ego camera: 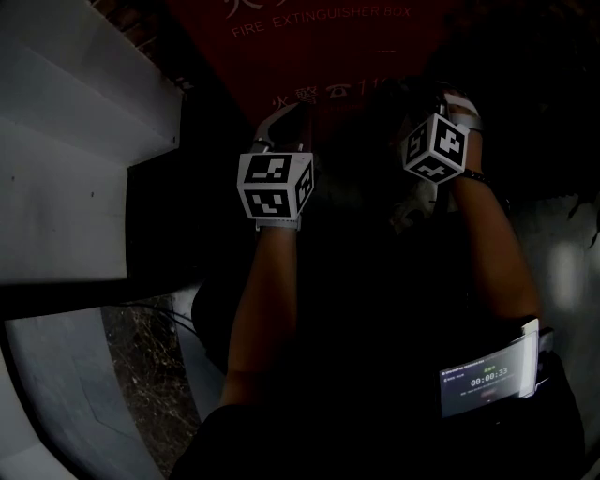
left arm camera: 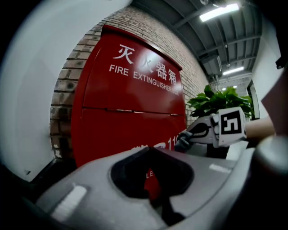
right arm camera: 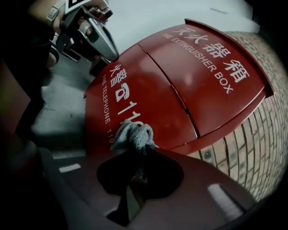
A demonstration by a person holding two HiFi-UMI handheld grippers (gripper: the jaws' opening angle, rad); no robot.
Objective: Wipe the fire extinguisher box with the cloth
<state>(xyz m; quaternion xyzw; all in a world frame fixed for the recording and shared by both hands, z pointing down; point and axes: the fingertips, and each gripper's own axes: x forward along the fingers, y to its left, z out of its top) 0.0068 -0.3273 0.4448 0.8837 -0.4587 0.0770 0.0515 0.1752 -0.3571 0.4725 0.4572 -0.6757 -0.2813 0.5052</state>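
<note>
- Head view very dim, nearly black.
- Gripper views brighter, fisheye-bent at the edges.
- White ceiling strip lights (left arm camera: 219, 12) overhead; soft sheen on red metal fire extinguisher box (left arm camera: 130, 90).

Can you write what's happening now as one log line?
right gripper: shut on cloth | cloth: at box front | left gripper: shut, empty

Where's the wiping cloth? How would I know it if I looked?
Find the big red fire extinguisher box against the brick wall. Low on its front, by the white numbers, the right claw pinches a small crumpled grey cloth. It's the only soft grey thing against all that smooth red.
</note>
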